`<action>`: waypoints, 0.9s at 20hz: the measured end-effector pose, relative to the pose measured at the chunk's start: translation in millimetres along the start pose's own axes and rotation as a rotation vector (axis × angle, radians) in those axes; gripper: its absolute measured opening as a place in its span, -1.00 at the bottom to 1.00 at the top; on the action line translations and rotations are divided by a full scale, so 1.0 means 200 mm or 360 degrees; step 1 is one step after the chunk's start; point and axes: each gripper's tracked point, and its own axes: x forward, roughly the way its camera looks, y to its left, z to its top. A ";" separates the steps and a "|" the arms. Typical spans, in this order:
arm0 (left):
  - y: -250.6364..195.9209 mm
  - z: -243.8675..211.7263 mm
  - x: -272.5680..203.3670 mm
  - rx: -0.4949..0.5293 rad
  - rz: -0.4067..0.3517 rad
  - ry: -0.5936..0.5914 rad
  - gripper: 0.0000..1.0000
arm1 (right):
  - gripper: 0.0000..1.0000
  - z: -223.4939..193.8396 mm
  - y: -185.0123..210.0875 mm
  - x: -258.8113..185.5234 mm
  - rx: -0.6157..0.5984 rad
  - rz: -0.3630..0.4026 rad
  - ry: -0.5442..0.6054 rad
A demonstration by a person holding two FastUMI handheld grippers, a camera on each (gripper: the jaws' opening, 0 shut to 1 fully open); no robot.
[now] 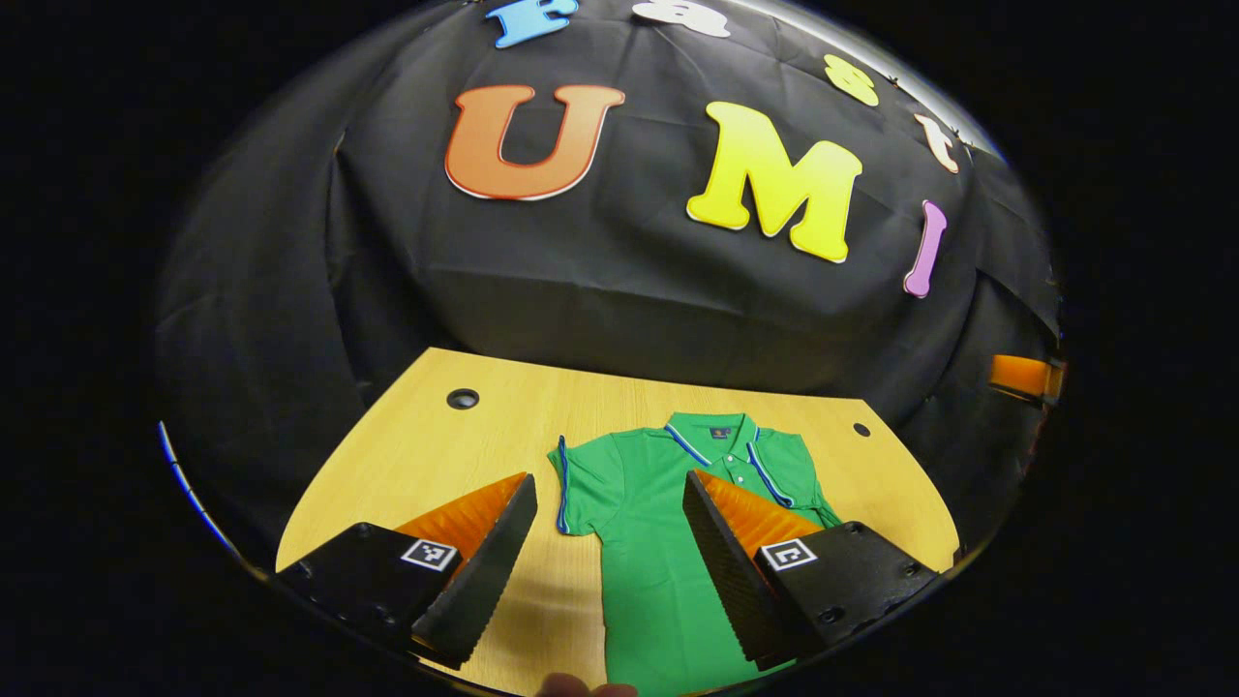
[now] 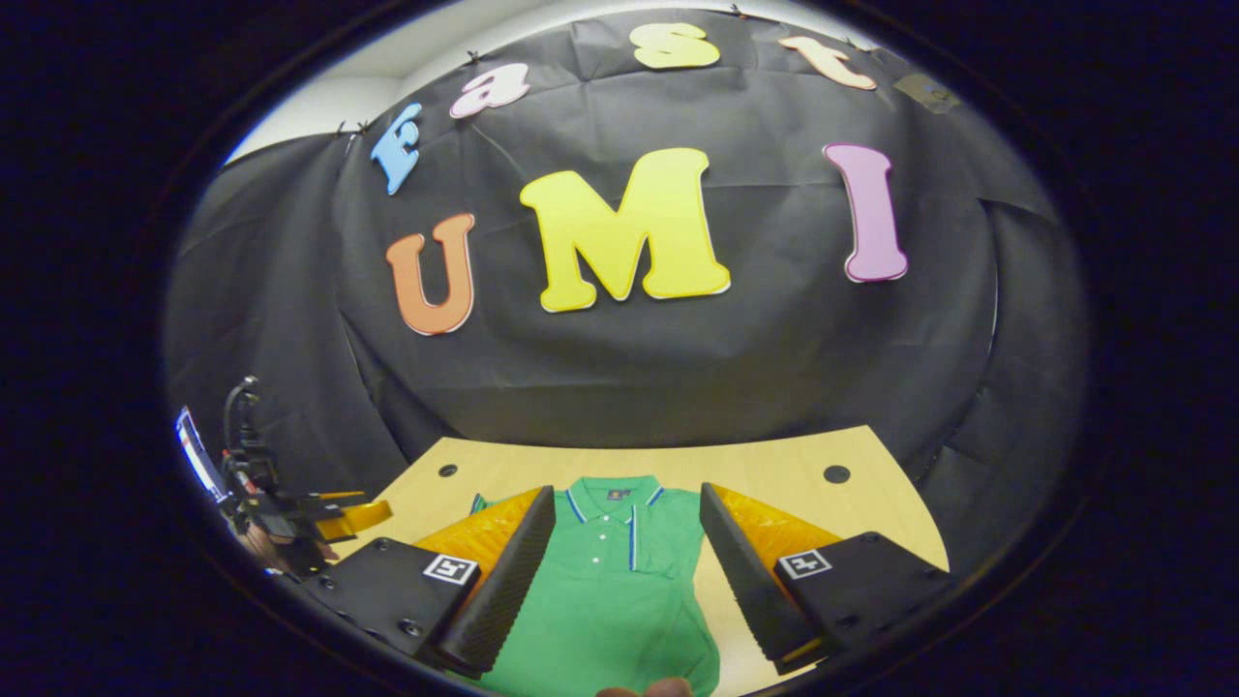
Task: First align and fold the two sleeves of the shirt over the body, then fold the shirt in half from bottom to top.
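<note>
**Both grippers spread above the flat green shirt**

In the left gripper view, the left gripper (image 1: 608, 557) has its fingers set wide with nothing between them but table and cloth. The green shirt (image 1: 658, 523) lies flat on the wooden table (image 1: 436, 445), collar pointing away from the fingers. Its one visible sleeve (image 1: 579, 484) sits in the gap, nearer the left-hand finger, while the shirt's body runs under and beside the right-hand finger — whether the finger touches the fabric cannot be told.

In the right gripper view, the right gripper (image 2: 629, 571) is likewise spread wide and holds nothing. The shirt (image 2: 610, 590) fills the gap between its fingers, the collar (image 2: 615, 494) just beyond the tips, the placket running down the middle. The other gripper (image 2: 290, 518) shows far off to the left-hand side.
</note>
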 end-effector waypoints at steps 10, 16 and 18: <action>0.18 -0.30 0.60 0.0092 -0.0027 0.0325 0.89 | 0.82 -0.19 -0.08 -0.28 -0.0031 -0.0140 0.0086; 0.27 -0.47 0.77 0.0084 0.0012 0.0476 0.83 | 0.93 -0.32 -0.12 -0.30 0.0070 -0.0172 0.0192; 0.28 -0.47 0.81 0.0101 0.0028 0.0477 0.87 | 0.93 -0.35 -0.15 -0.30 0.0108 -0.0200 0.0222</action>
